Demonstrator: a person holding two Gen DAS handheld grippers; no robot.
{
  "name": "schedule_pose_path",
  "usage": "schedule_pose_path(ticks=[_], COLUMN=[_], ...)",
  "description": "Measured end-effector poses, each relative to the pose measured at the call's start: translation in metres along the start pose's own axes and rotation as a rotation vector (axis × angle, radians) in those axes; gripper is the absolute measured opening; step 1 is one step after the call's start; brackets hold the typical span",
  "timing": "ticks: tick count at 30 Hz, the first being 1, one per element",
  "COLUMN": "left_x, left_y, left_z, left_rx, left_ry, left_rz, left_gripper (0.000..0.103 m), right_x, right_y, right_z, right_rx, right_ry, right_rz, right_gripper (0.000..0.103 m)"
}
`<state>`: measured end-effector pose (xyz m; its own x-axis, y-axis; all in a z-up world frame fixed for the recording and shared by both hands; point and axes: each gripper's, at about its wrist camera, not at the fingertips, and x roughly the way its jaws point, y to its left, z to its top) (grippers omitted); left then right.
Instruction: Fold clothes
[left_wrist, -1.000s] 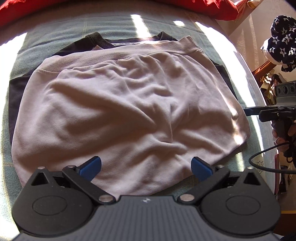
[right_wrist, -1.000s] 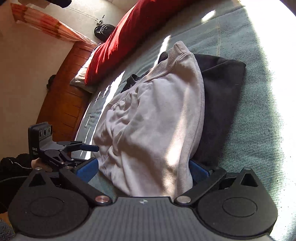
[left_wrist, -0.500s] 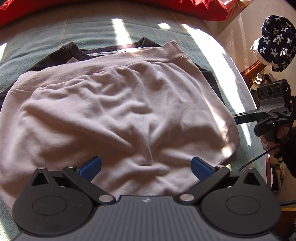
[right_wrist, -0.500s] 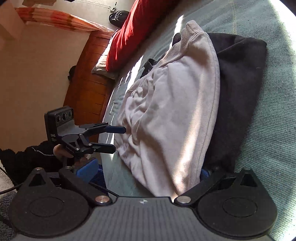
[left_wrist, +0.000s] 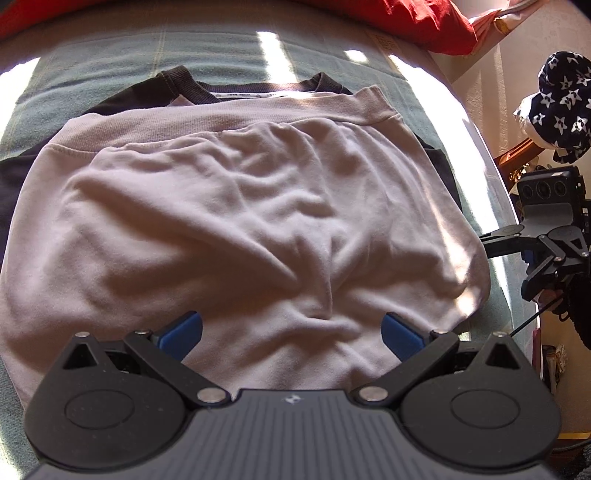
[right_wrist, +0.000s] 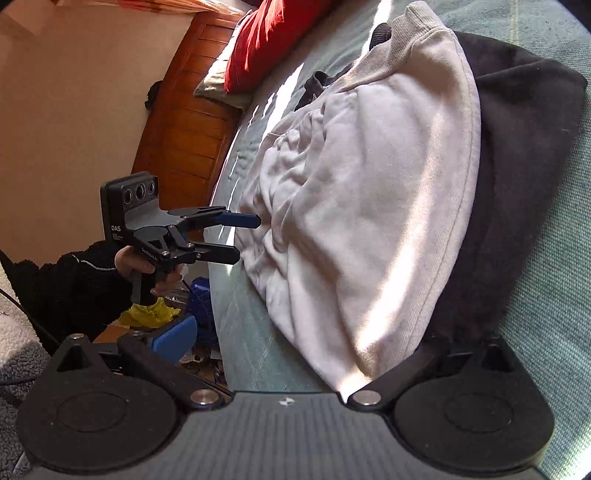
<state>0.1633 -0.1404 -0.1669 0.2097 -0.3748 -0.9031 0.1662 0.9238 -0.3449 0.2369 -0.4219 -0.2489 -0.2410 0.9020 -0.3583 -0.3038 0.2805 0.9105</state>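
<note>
Risking a skewed fold: hovering with the left gripper (left_wrist: 291, 330) spread wide and empty over the near edge of the pale sweatshirt (left_wrist: 240, 236) (lying rumpled atop a dark garment (right_wrist: 517, 184) on the green bedspread (left_wrist: 110, 55)). Right gripper (right_wrist: 295, 338) gaping too, holding nothing. Seeing no containers.

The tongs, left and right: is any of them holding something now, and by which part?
Nothing is held. The left tongs and the right tongs are both open, apart from the pale sweatshirt lying on the bed.
</note>
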Motion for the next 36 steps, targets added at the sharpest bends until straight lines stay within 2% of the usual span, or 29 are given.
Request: schedule_pose_path(ticks=[2,6,9,13,15,18,21,25,26,28,29,31,33,36], left_x=[0.000,-0.012,-0.022,-0.031,-0.031,-0.027,-0.025,-0.021,-0.020,-0.020,-0.023,-0.037,-0.051,-0.063], left_y=[-0.003,-0.002,0.008,0.014,0.015,0.018,0.025,0.053,0.062,0.080,0.086,0.094,0.100,0.111], left_z=[-0.001,-0.008,-0.013,-0.019,-0.019,-0.018,-0.019,-0.023,-0.025,-0.031,-0.034,-0.039,-0.038,-0.029], left_rx=[0.009,0.048,0.001,-0.020,-0.010,0.013,0.055,0.066,0.054,0.028,0.030,0.046,0.058,0.075], left_ry=[0.010,0.006,-0.034,-0.103,-0.129,-0.149,-0.169,-0.155,-0.131,-0.072,-0.068,-0.088,-0.133,-0.202], left_rz=[-0.001,0.039,0.052,0.060,0.053,0.034,0.023,0.011,-0.001,-0.034,-0.043,-0.059,-0.089,-0.147], left_gripper=[0.102,0.102,0.102,0.102,0.102,0.102,0.102,0.102,0.102,0.102,0.102,0.102,0.102,0.102], right_x=[0.005,0.008,-0.011,-0.034,-0.034,-0.009,0.038,0.074,0.077,0.080,0.082,0.087,0.099,0.130], right_y=[0.001,0.013,0.024,0.054,0.071,0.086,0.087,0.070,0.071,0.077,0.080,0.092,0.109,0.130], right_z=[0.003,-0.006,-0.012,-0.005,0.002,0.013,0.019,0.001,-0.007,-0.014,-0.015,-0.011,0.000,0.022], right_rx=[0.012,-0.062,-0.082,-0.150,-0.199,-0.256,-0.255,-0.169,-0.170,-0.130,-0.099,-0.081,-0.120,-0.180], right_ry=[0.008,0.113,0.118,0.021,-0.039,-0.114,-0.149,-0.141,-0.147,-0.103,-0.085,-0.092,-0.111,-0.142], right_rz=[-0.017,-0.107,-0.183,-0.338,-0.378,-0.381,-0.387,-0.462,-0.480,-0.527,-0.556,-0.593,-0.599,-0.570], right_gripper=[0.103,0.103,0.103,0.103,0.103,0.103,0.103,0.103,0.103,0.103,0.103,0.103,0.103,0.103])
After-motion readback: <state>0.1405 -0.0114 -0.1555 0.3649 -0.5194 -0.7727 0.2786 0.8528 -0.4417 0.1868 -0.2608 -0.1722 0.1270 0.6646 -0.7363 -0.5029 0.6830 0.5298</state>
